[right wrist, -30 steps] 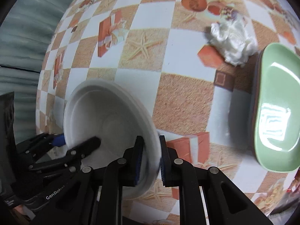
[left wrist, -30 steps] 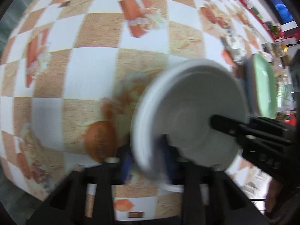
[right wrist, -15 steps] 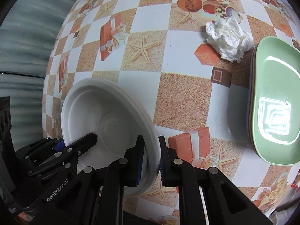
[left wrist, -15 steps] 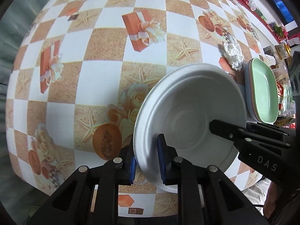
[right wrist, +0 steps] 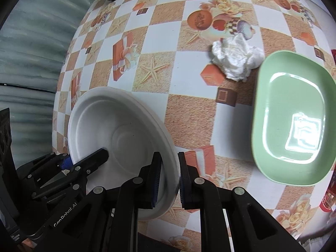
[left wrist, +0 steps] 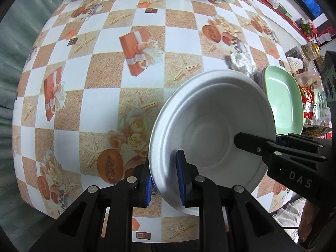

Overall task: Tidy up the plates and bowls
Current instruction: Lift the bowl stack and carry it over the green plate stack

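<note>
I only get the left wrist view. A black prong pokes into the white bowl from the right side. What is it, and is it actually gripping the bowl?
Observer: It is one finger of the right gripper. The right wrist view shows its partner outside the white bowl, so the rim is pinched between them.
Visitor: That prong hides the near end of the green plate. Anything on it?
Observer: No. The green plate shows whole there, bare, with only glare on it.
Visitor: And the crumpled tissue?
Observer: The tissue lies on the tablecloth by the plate's far corner, not on it. Whether they touch, I cannot tell.
</note>
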Tool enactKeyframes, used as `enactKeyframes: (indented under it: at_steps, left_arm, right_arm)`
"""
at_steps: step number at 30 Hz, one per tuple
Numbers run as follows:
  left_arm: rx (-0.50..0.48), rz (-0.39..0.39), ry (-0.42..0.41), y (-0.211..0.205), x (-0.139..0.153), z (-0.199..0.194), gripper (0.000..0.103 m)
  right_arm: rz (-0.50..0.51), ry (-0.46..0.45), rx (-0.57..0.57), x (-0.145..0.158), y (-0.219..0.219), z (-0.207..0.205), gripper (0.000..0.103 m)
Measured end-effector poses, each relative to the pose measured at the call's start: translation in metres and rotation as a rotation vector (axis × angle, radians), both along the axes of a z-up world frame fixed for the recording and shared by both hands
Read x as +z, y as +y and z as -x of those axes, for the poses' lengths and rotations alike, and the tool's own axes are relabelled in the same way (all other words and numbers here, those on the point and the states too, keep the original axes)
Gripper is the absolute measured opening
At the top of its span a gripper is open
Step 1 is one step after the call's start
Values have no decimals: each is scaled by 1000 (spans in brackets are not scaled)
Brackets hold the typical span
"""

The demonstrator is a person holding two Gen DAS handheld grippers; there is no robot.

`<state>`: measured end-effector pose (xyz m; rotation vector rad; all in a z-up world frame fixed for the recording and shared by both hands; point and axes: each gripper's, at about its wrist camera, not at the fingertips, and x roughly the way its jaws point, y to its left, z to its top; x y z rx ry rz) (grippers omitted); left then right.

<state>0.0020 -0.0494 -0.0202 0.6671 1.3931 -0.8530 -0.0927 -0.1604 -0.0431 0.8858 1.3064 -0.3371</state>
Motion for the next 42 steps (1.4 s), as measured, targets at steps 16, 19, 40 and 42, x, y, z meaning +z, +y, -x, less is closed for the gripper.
enactKeyframes:
  at_steps: [16,19,40,42]
  left_arm:
    - [-84,18,-27,-55,18,38,22]
    - [-102,24,-21,-69,19,49,22]
    - [-114,65,111,-153,-1,96,23]
    - [-107,59,123,-159,-7,97,23]
  right_arm:
    - [17,-22,-76,23,-46,46,16]
    - [26,-15,-97,27,-57,58,16]
    - [64,123,-153,27,-131,117,16]
    - [57,151,-150,22,-137,116,16]
